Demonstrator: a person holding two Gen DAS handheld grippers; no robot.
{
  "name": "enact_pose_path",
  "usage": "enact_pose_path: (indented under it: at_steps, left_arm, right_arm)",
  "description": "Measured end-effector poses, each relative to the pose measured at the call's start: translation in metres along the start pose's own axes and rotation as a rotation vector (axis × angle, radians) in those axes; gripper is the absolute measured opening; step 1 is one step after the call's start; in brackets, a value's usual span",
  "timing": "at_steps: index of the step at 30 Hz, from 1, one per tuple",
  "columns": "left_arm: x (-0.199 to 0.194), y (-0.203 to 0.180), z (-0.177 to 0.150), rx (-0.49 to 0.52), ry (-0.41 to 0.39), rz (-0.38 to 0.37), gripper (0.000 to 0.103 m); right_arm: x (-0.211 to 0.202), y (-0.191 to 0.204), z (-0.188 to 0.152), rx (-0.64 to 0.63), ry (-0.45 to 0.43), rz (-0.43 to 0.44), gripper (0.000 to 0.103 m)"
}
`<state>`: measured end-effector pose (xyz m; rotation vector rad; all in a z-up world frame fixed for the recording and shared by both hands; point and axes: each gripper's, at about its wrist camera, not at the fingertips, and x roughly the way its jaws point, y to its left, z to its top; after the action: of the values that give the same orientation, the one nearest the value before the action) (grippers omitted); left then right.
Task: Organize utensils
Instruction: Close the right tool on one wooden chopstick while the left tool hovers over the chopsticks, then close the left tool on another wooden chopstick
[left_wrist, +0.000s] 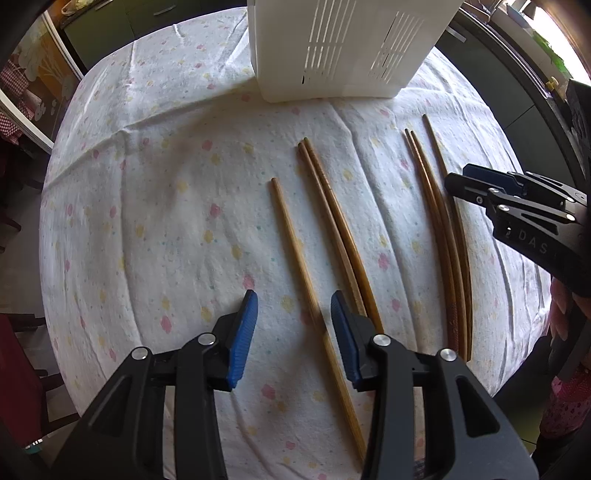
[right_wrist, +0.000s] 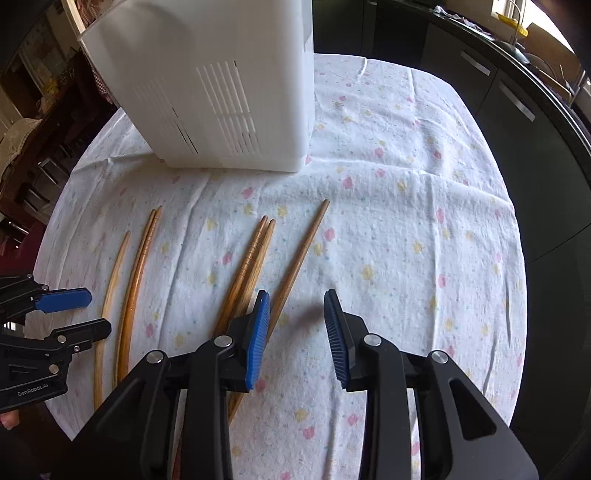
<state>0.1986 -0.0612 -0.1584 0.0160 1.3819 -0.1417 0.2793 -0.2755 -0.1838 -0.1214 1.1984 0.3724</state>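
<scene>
Several wooden chopsticks lie in a row on the flowered tablecloth (left_wrist: 147, 192), their tips toward a white slotted utensil holder (left_wrist: 332, 55). My left gripper (left_wrist: 293, 295) is open and straddles the leftmost single chopstick (left_wrist: 291, 236), which runs nearer its right pad without being pressed. A pair of chopsticks (left_wrist: 332, 221) lies just right of it. My right gripper (right_wrist: 296, 293) is open over cloth; the rightmost single chopstick (right_wrist: 303, 254) passes under its left pad (right_wrist: 258, 332). In the left wrist view the right gripper (left_wrist: 458, 181) hovers by the three chopsticks (left_wrist: 439, 221) at the right.
The utensil holder (right_wrist: 221, 92) stands at the far side of the round table. Dark cabinets (right_wrist: 498, 92) run behind and to the right. A person's hand (left_wrist: 561, 306) holds the right gripper. Bare cloth (right_wrist: 406, 240) spreads right of the chopsticks.
</scene>
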Motion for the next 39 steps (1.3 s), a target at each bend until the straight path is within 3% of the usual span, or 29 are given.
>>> enact_pose_path:
  at_steps: [6, 9, 14, 17, 18, 20, 24, 25, 29, 36, 39]
  left_arm:
    - [0.001, -0.004, 0.002, 0.000, -0.004, 0.002, 0.043]
    - [0.002, -0.004, 0.004, -0.005, -0.008, -0.005, 0.043]
    - [0.000, 0.009, 0.006, -0.022, -0.011, -0.010, 0.022]
    - [-0.001, 0.019, 0.005, -0.046, 0.012, -0.026, 0.020]
    - [-0.002, 0.020, 0.004, -0.048, 0.027, -0.032, 0.022]
    - [-0.002, 0.022, -0.001, -0.061, 0.056, -0.064, 0.053]
    - [-0.003, 0.015, -0.011, -0.057, 0.070, -0.054, 0.053]
    - [-0.003, 0.013, -0.013, -0.062, 0.071, -0.052, 0.051]
    - [0.000, 0.005, -0.013, -0.079, 0.091, -0.077, 0.008]
    - [0.000, 0.003, -0.013, -0.106, 0.085, -0.084, 0.007]
    - [-0.018, 0.007, -0.015, -0.077, 0.011, -0.056, 0.006]
  right_arm:
    - [0.006, 0.016, 0.006, -0.056, 0.011, -0.046, 0.030]
    - [0.009, 0.022, 0.011, -0.077, 0.025, -0.031, 0.019]
    - [0.010, 0.017, 0.013, -0.046, 0.036, 0.013, 0.007]
    - [0.006, 0.007, 0.007, -0.032, 0.031, 0.038, 0.007]
    - [0.005, 0.005, 0.006, -0.034, 0.036, 0.046, 0.007]
    - [0.002, 0.002, 0.006, -0.043, 0.048, 0.040, 0.007]
    - [0.000, 0.015, 0.003, -0.119, 0.061, -0.028, 0.007]
    - [0.000, 0.017, 0.003, -0.129, 0.063, -0.037, 0.007]
    - [0.002, 0.025, 0.002, -0.163, 0.067, -0.062, 0.007]
    - [0.004, 0.026, 0.003, -0.146, 0.060, -0.041, 0.007]
    - [-0.012, 0.012, -0.004, -0.122, 0.007, 0.001, 0.007]
